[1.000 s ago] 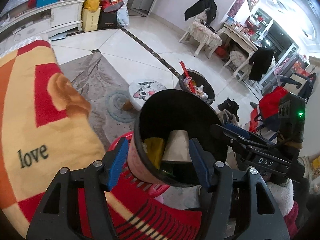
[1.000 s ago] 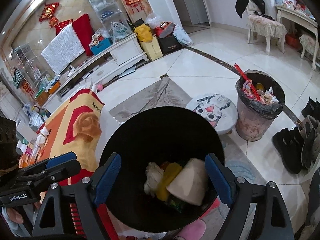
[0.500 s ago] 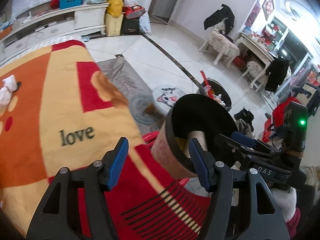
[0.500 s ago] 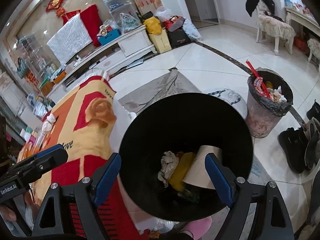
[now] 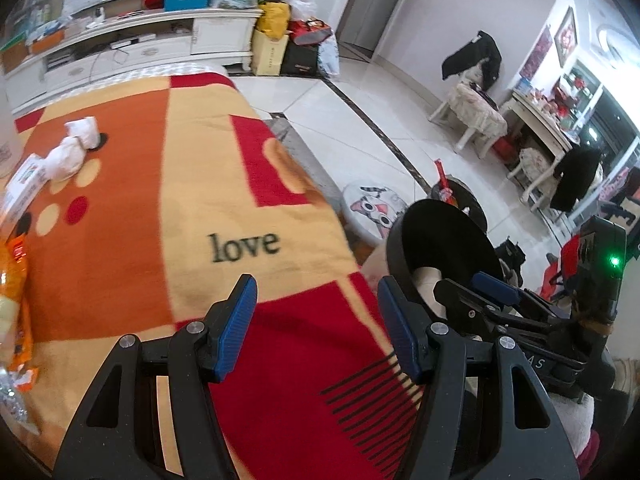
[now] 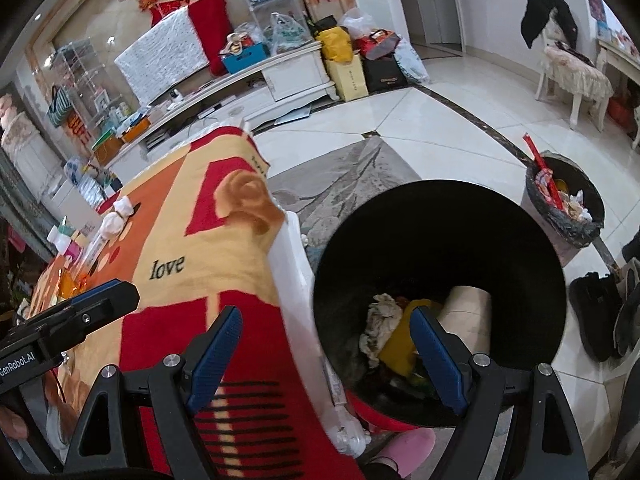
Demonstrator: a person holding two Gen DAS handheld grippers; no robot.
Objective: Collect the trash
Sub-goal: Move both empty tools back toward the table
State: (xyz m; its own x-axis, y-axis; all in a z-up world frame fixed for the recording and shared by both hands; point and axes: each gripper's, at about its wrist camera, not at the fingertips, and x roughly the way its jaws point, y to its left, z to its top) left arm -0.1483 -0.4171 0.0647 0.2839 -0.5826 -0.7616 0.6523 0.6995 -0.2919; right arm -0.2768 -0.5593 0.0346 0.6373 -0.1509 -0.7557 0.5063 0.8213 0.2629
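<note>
A bin with a black liner (image 6: 500,232) stands beside the table and holds a crumpled tissue (image 6: 380,320), a yellow wrapper (image 6: 400,344) and a paper cup (image 6: 472,312). In the left wrist view this bin (image 5: 440,236) lies to the right. My left gripper (image 5: 316,328) hangs open and empty over the red and orange "love" blanket (image 5: 180,200). My right gripper (image 6: 326,354) is open too, straddling the blanket edge and the bin's left rim without touching them. White crumpled tissues (image 5: 68,156) and an orange wrapper (image 5: 16,280) lie at the blanket's far left.
A second full bin (image 6: 568,200) stands on the tiled floor, with a cat-print stool (image 5: 372,204) nearby. Dark shoes (image 6: 596,312) sit at the right. A white TV cabinet (image 5: 132,44) with bags lines the far wall. Chairs with dark coats (image 5: 472,60) stand beyond.
Both grippers have swung left, from straight above the black-lined bin to over the blanket-covered table. The bin now sits at the right of both views. Jaws unchanged.
</note>
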